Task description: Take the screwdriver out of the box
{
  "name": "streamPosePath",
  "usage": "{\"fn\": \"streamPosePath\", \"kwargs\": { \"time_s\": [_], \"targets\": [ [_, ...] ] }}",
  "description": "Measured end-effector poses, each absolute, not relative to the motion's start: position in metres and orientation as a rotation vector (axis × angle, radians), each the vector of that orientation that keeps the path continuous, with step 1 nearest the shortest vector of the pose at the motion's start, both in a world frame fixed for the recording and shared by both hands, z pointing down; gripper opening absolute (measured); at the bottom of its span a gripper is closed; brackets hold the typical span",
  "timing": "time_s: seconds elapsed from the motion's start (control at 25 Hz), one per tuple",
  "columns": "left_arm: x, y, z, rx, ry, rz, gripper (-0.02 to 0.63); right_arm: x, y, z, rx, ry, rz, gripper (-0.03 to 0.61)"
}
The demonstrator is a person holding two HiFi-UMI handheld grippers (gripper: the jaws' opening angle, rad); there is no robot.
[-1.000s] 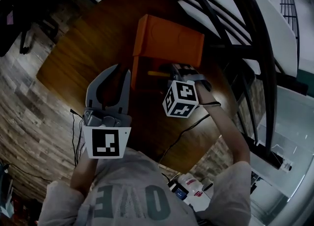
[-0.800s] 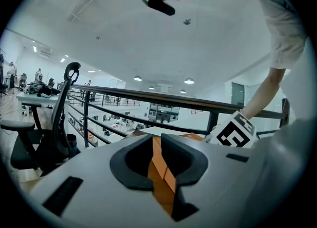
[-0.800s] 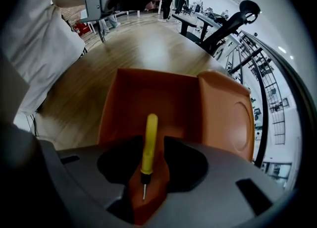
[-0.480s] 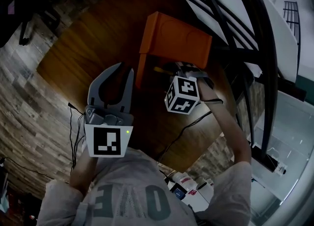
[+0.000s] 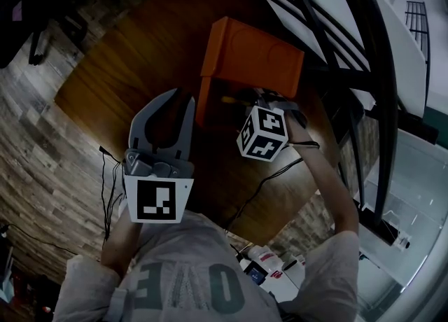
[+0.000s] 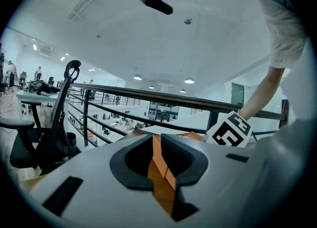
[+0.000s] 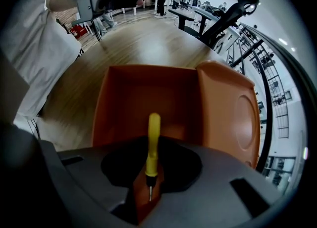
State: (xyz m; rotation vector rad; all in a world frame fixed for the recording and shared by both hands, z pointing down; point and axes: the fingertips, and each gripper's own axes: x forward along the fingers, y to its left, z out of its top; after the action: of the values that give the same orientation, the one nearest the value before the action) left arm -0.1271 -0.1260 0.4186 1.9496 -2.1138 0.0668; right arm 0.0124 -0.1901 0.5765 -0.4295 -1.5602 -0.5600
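Observation:
An orange box (image 5: 201, 107) stands on the round wooden table (image 5: 133, 47) with its lid (image 5: 255, 58) raised at the far side. A yellow-handled screwdriver (image 7: 152, 140) lies along the box's floor (image 7: 133, 98). My right gripper (image 7: 152, 148) points straight down into the box, and its jaws are closing with the pads against the yellow handle. In the head view its marker cube (image 5: 263, 132) hides those jaws, and only a bit of the yellow screwdriver (image 5: 228, 100) shows. My left gripper (image 5: 180, 96) hovers level beside the box's left wall, with a narrow slit between its jaws and nothing in it.
A black cable (image 5: 260, 189) runs over the table's near edge and thin wires (image 5: 107, 173) hang at its left. A black railing (image 6: 148, 98) and an office chair (image 6: 54, 123) stand beyond the table. The floor is wood plank.
Both grippers have kept their places, the right over the box's inside and the left beside it. The head view has shifted slightly.

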Motion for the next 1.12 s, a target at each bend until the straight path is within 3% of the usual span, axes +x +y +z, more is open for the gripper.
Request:
{"fn": "streamPosePath", "kwargs": {
  "time_s": [0.48,0.76,1.12],
  "targets": [
    [-0.116,-0.135,0.378,2.037,-2.135,0.071,0.049,-0.009,-0.193,0.514,-0.310,-1.699,-0.576,0.075],
    [-0.115,-0.149,0.319,2.192,-2.128,0.034,0.049,-0.047,-0.214,0.414,0.065,-1.998,-0.527,0.075],
    [-0.070,-0.147,0.226,2.327,-2.125,-0.092,0.049,-0.007,-0.199,0.259,0.591,-2.436,-0.494,0.075]
  ]
}}
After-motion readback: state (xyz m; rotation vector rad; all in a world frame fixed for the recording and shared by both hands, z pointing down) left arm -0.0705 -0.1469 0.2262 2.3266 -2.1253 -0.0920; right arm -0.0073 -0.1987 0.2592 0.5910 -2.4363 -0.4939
